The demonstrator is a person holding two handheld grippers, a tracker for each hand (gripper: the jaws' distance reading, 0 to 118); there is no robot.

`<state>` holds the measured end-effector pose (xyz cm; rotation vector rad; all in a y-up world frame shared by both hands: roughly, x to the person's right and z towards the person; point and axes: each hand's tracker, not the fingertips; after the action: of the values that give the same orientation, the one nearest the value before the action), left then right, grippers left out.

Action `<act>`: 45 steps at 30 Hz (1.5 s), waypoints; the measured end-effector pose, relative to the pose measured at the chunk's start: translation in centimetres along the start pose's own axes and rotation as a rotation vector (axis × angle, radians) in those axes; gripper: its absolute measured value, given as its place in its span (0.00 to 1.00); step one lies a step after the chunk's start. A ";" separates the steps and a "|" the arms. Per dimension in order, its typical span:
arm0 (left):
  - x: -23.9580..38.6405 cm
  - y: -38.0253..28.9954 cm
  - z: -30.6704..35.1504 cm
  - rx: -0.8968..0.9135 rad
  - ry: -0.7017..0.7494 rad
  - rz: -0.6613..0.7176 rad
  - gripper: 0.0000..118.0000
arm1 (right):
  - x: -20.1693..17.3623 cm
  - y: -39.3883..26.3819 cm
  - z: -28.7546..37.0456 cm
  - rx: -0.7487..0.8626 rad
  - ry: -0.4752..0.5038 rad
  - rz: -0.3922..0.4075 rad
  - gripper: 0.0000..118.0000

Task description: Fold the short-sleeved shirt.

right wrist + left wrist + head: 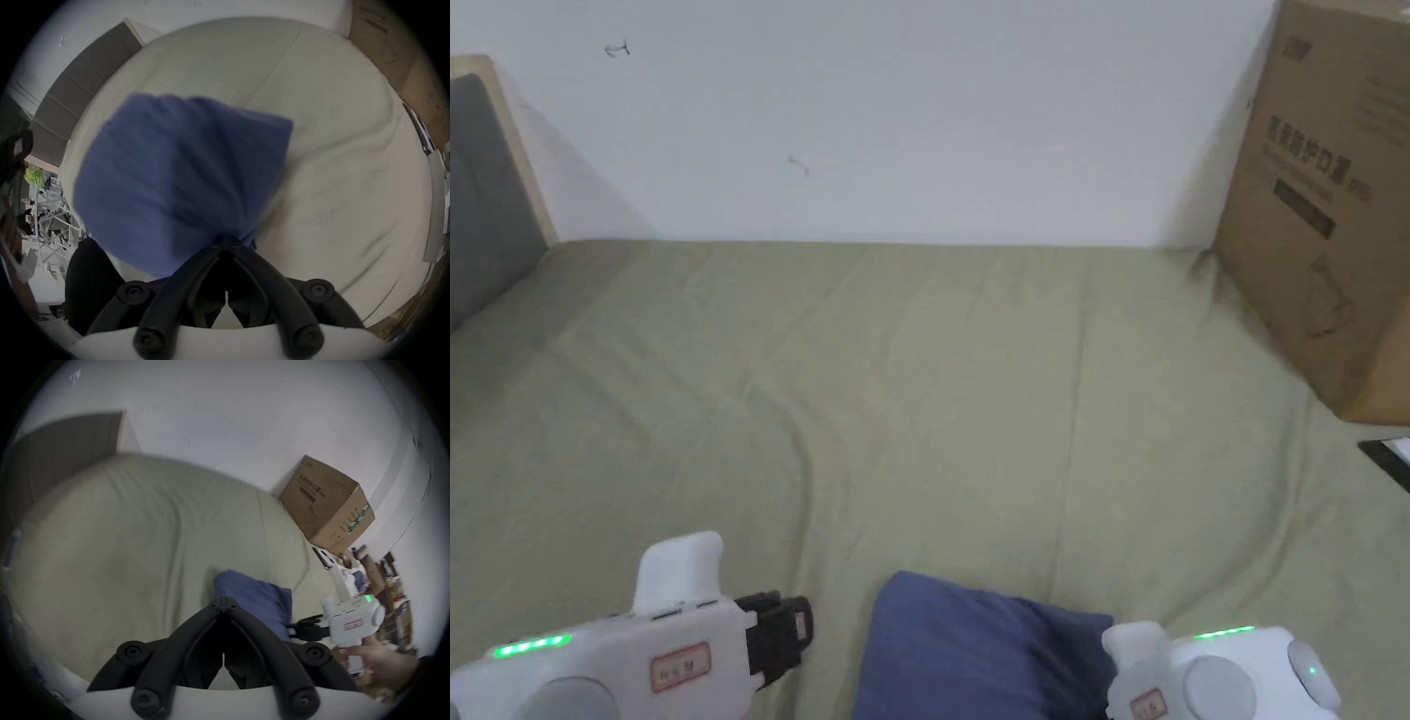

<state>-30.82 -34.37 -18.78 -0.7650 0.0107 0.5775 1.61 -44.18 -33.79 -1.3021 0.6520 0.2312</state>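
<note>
A bunched dark blue shirt [975, 647] hangs just above the olive-green bed sheet [900, 375] at the near edge. In the right gripper view the shirt [180, 170] spreads out from the right gripper [227, 242], whose jaws are shut on a gathered bit of the cloth. The left gripper view has the right gripper [295, 628] pinching the shirt [255, 601] at its right side, held by a hand. My left gripper [223, 603] has its jaws closed together with nothing between them, left of the shirt; it sits low left in the head view [792, 628].
A large cardboard box [1331, 206] stands on the bed at the right against the white wall. A grey padded headboard [483, 187] rises at the left. A dark flat object [1387, 459] lies beside the box. Shelves and clutter [379, 579] lie beyond the bed.
</note>
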 end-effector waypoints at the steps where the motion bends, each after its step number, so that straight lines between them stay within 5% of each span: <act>1: -1.1 0.5 -1.4 -0.054 -0.070 0.044 0.00 | 0.1 0.1 0.1 0.009 0.001 -0.011 0.00; 3: -3.4 1.3 -4.3 -0.159 -0.157 0.144 0.03 | 0.4 0.6 0.2 -0.003 0.011 -0.042 0.00; 4: -4.6 1.5 -5.9 -0.214 -0.195 0.187 0.15 | 0.5 0.7 0.2 -0.009 0.017 -0.049 0.00; 6: -6.1 1.7 -8.4 -0.295 -0.239 0.232 0.75 | 0.7 0.5 0.3 -0.009 0.026 -0.050 0.00; 7: -6.8 1.7 -9.8 -0.328 -0.261 0.231 0.94 | 0.8 0.4 0.3 -0.007 0.031 -0.050 0.00; 8: -7.2 1.6 -11.0 -0.364 -0.270 0.225 1.00 | 0.9 0.4 0.3 -0.006 0.035 -0.050 0.00; 11: -8.2 1.6 -13.8 -0.428 -0.355 0.264 1.00 | 1.0 0.2 0.3 -0.002 0.046 -0.054 0.00; 16: -7.0 -0.9 -19.5 -0.664 -0.745 0.527 1.00 | 1.5 0.2 -0.2 -0.004 0.072 -0.076 0.00; 22: -5.1 -0.4 -19.4 -0.629 -0.610 0.361 0.99 | 2.1 -0.4 -0.1 0.013 0.103 -0.105 0.00; 23: -4.8 -0.2 -18.8 -0.624 -0.549 0.290 0.89 | 2.2 -0.5 -0.1 0.017 0.108 -0.110 0.00; 24: -4.4 0.0 -18.0 -0.588 -0.476 0.194 0.67 | 2.2 -0.6 0.0 0.023 0.113 -0.118 0.00; 25: -4.0 0.0 -17.3 -0.551 -0.344 0.099 0.33 | 2.4 -0.7 0.0 0.030 0.118 -0.128 0.00; 26: -3.6 -0.3 -17.0 -0.553 -0.344 0.111 0.25 | 2.5 -0.9 0.1 0.045 0.133 -0.142 0.00; 28: -3.8 -0.6 -16.7 -0.550 -0.386 0.230 0.25 | 2.5 -1.3 0.3 0.057 0.135 -0.161 0.00; 38: -2.4 3.6 -6.6 -0.361 -0.259 -0.016 0.23 | 0.5 -2.2 5.5 0.183 0.089 -0.147 0.00; 45: -13.6 9.5 4.1 -0.341 0.075 -0.085 0.23 | -3.3 -1.7 5.9 0.164 0.119 -0.136 0.00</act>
<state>-47.84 -32.94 -19.08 -1.1137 -0.0518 0.4746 1.71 -38.40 -29.78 -1.2024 0.6661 -0.0115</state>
